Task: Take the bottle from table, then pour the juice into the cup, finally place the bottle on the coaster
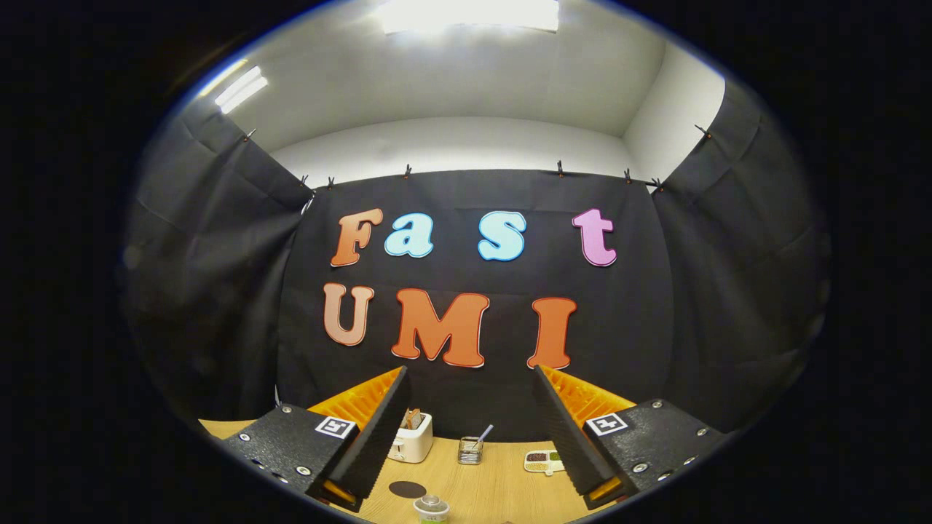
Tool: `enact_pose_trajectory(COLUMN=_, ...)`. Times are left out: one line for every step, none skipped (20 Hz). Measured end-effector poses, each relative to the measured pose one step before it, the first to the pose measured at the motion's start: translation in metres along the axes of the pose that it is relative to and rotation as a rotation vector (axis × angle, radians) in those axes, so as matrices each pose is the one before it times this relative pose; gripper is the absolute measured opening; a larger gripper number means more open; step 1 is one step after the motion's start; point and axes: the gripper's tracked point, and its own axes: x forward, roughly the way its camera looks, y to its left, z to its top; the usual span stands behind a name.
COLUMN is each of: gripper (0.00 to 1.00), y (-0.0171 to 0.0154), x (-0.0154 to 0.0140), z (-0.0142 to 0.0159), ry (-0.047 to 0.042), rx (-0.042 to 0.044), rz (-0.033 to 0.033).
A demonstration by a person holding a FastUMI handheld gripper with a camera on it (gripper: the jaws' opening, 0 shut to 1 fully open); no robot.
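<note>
Gripper point(470, 437): fingers spread wide apart, nothing held, raised above wooden table point(502, 487).

Bottle point(431, 509): clear, pale cap, green label; stands on table below and between fingers, nearer left one; partly cut off, so fill level unreadable.

Coaster point(407, 489): dark round disc, flat on table, just beside bottle, close to left finger.

Toaster point(412, 439): white, item in slot, at rear by booth wall.

Metal holder point(470, 451): utensil handle protruding; rear centre.

Divided tray point(544, 461): small portions inside, possibly beans or grains; near right finger.
</note>
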Motion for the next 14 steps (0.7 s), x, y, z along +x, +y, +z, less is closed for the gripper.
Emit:
enact_pose_trajectory(gripper=0.99, y=-0.00188, x=-0.00017, z=-0.00236, ry=0.00445, rx=-0.00365, rz=-0.00628)
enact_pose_trajectory(gripper=0.99, y=-0.00135, x=0.00128, z=0.00057, ry=-0.00177, rx=-0.00248, rz=-0.00565)
enact_pose_trajectory(gripper=0.99, y=-0.00049, x=0.00095, z=0.00029, ry=-0.00391, rx=-0.00098, rz=-0.00142)
enact_pose_trajectory(gripper=0.99, y=0.00229, x=-0.00046, z=-0.00217, ry=-0.0031, rx=-0.00012, rz=0.00384)
enact_pose_trajectory(gripper=0.99, y=0.00143, x=-0.00117, z=-0.00296, ry=0.00079, rx=0.00187, rz=0.00161)
enact_pose_trajectory(gripper=0.99, y=-0.00008, x=-0.00158, z=-0.0046, ry=-0.00098, rx=0.00597, rz=-0.00206)
enact_pose_trajectory(gripper=0.99, y=0.00089, x=-0.00148, z=-0.00475, ry=0.00071, rx=0.00253, rz=-0.00106)
enact_pose_trajectory(gripper=0.99, y=0.00155, x=-0.00118, z=-0.00595, ry=0.00035, rx=0.00027, rz=-0.00229)
enact_pose_trajectory(gripper=0.99, y=0.00241, x=-0.00017, z=-0.00538, ry=-0.00249, rx=-0.00209, rz=0.00235)
enact_pose_trajectory(gripper=0.99, y=0.00349, x=-0.00083, z=-0.00634, ry=-0.0041, rx=-0.00292, rz=0.00145)
enact_pose_trajectory(gripper=0.99, y=0.00167, x=-0.00057, z=-0.00675, ry=-0.00294, rx=-0.00238, rz=-0.00162)
enact_pose_trajectory(gripper=0.99, y=0.0018, x=-0.00099, z=-0.00768, ry=-0.0012, rx=-0.00474, rz=0.00141)
enact_pose_trajectory(gripper=0.99, y=0.00352, x=-0.00187, z=-0.00971, ry=0.0035, rx=-0.00355, rz=0.00575)
enact_pose_trajectory(gripper=0.99, y=0.004, x=-0.00186, z=-0.01032, ry=0.00411, rx=0.00266, rz=0.00927)
